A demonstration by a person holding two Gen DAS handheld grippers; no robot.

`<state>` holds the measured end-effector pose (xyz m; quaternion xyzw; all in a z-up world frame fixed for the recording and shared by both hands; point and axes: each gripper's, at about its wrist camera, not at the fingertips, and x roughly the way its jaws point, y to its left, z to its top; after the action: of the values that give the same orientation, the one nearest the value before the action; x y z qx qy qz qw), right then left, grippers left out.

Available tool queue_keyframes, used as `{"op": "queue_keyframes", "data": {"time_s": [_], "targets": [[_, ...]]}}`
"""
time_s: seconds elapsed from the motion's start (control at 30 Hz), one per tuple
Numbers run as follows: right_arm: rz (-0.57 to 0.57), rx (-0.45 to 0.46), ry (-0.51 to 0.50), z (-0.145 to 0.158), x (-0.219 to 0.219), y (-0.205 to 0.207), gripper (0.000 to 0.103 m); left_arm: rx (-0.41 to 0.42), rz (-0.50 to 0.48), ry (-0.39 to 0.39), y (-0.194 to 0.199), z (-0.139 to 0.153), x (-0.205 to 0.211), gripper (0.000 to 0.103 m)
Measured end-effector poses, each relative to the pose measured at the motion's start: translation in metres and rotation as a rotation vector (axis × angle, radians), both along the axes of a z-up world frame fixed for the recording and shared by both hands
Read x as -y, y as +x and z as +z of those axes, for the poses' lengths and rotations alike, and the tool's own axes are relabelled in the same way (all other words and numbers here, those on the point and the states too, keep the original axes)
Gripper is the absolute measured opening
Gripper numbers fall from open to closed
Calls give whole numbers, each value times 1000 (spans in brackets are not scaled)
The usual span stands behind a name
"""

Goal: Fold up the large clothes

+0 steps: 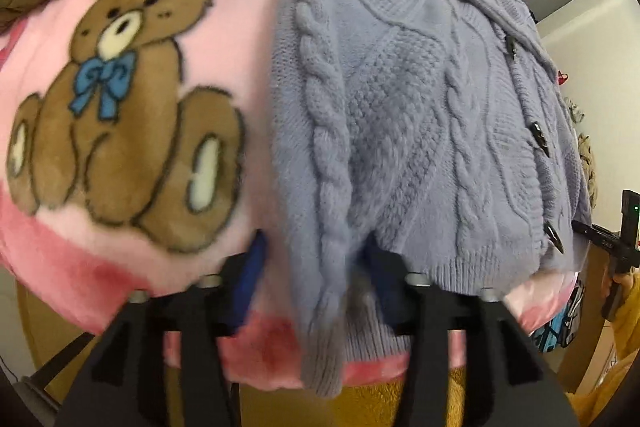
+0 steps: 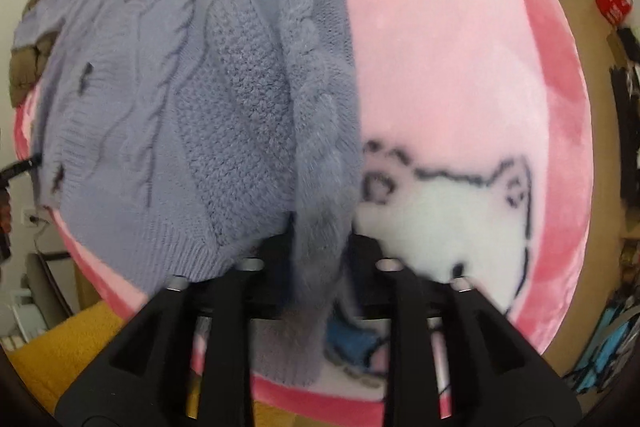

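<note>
Left gripper (image 1: pixel 316 267) spread, sleeve cuff (image 1: pixel 324 359) loose between jaws. Right gripper (image 2: pixel 320 251) likewise spread. Lilac cardigan (image 1: pixel 420 115) flat on pink blanket (image 1: pixel 240 7). Risk: cuff overhangs blanket's near edge; weight may drag sleeve out of fold.

Lavender cable-knit cardigan (image 1: pixel 420 99) with dark toggle buttons (image 1: pixel 538 139); pink fleece blanket (image 1: pixel 240 27), deeper pink border, printed brown teddy bear (image 1: pixel 120 99) wearing blue bow (image 1: pixel 105 83); white cat print (image 2: pixel 452 223); mustard cover (image 2: pixel 68 351) beneath.
</note>
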<state>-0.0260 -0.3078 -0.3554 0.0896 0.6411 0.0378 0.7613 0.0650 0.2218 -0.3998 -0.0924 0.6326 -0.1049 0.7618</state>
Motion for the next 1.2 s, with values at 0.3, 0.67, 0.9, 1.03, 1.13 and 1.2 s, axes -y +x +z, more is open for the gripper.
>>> {"op": "queue_keyframes", "data": {"time_s": [0.3,0.67,0.9,1.03,1.13,1.2], "targets": [[-139,28,156,-7,14,-31,67,-53,138,-172,-45,-14,-16,41],[-49,10,103,30,4,-21,8,-25,127,-158,-52,22,-30,9],[3,-73,28,3,3,-32,8,-97,44,-83,-51,15,-38,9],[-49,-82,23,-14,6,-23,11,-120,32,-58,-30,-14,-28,10],[-21,-58,1,-1,3,-23,25,-111,-10,-18,-19,-22,-13,19],[-38,-44,-3,11,2,-25,61,-107,-6,4,-17,-20,-9,30]]}}
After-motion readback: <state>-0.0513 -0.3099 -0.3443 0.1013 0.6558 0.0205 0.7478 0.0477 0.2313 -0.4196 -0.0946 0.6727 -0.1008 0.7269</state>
